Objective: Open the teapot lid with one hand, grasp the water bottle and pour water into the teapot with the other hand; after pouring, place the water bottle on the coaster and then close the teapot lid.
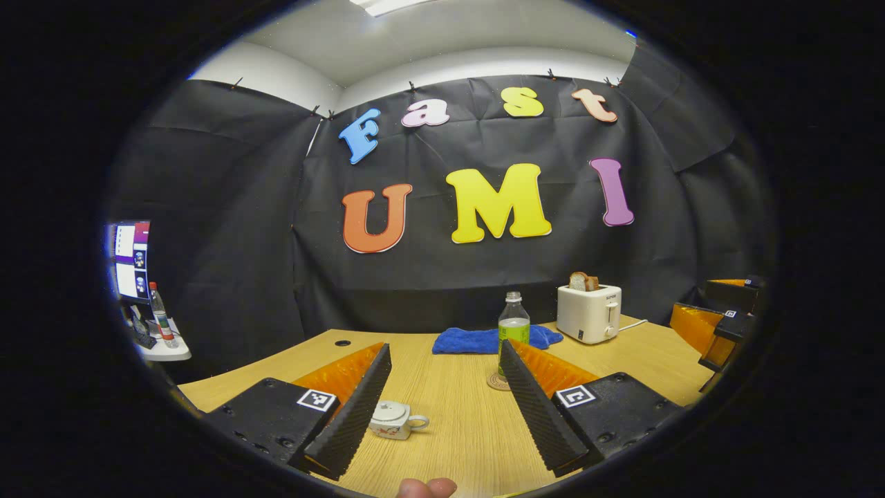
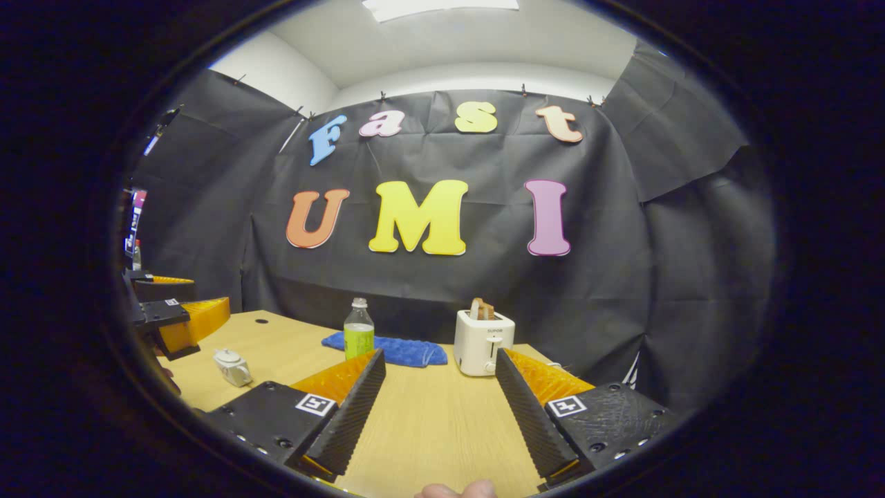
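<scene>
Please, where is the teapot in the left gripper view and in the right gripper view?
Left gripper view: the teapot sits low, left of centre, beside the near left finger.
Right gripper view: it stands far left on the table.
Shared landmark: the water bottle before the blue cloth.

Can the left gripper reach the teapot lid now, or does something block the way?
Probably yes. The left gripper is open, and the teapot, lid on, sits on bare table just beside its finger; the water bottle stands farther back.

Glossy ceramic teapot (image 1: 391, 419), wood-grain table (image 1: 456, 408)
</scene>
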`<action>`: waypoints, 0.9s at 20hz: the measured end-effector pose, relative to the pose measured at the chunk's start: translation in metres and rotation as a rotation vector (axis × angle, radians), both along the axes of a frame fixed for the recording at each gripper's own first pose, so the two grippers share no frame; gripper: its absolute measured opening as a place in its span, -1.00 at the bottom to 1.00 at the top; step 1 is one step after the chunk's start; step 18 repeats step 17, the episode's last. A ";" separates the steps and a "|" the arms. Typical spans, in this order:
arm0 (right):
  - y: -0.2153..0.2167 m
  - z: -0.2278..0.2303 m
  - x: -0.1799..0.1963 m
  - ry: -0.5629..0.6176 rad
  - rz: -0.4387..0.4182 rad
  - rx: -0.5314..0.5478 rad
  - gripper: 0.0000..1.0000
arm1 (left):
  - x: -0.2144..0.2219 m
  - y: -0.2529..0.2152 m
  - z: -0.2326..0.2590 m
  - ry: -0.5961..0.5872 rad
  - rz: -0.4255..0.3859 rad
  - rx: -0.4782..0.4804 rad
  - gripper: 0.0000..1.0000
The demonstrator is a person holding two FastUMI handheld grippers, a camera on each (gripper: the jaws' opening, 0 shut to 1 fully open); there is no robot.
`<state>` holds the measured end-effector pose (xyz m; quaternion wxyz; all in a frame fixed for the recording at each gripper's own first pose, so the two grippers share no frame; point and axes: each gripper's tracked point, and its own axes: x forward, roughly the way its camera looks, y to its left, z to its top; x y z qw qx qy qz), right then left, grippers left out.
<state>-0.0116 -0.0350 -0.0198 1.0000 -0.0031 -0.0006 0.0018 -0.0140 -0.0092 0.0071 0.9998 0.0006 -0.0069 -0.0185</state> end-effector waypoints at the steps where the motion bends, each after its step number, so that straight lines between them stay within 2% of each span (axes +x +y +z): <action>1: 0.002 0.001 -0.002 0.002 -0.001 0.007 0.91 | 0.000 -0.002 -0.001 0.004 -0.010 -0.005 0.98; 5: 0.014 0.006 -0.003 -0.006 0.007 -0.004 0.91 | -0.001 -0.009 -0.004 0.014 -0.062 -0.042 0.99; 10: 0.028 0.010 -0.002 -0.015 0.009 -0.009 0.91 | -0.002 -0.002 -0.003 0.012 -0.055 -0.053 0.99; 18: 0.027 0.009 0.000 -0.006 -0.006 -0.009 0.87 | 0.000 0.005 -0.006 0.019 -0.048 -0.059 0.99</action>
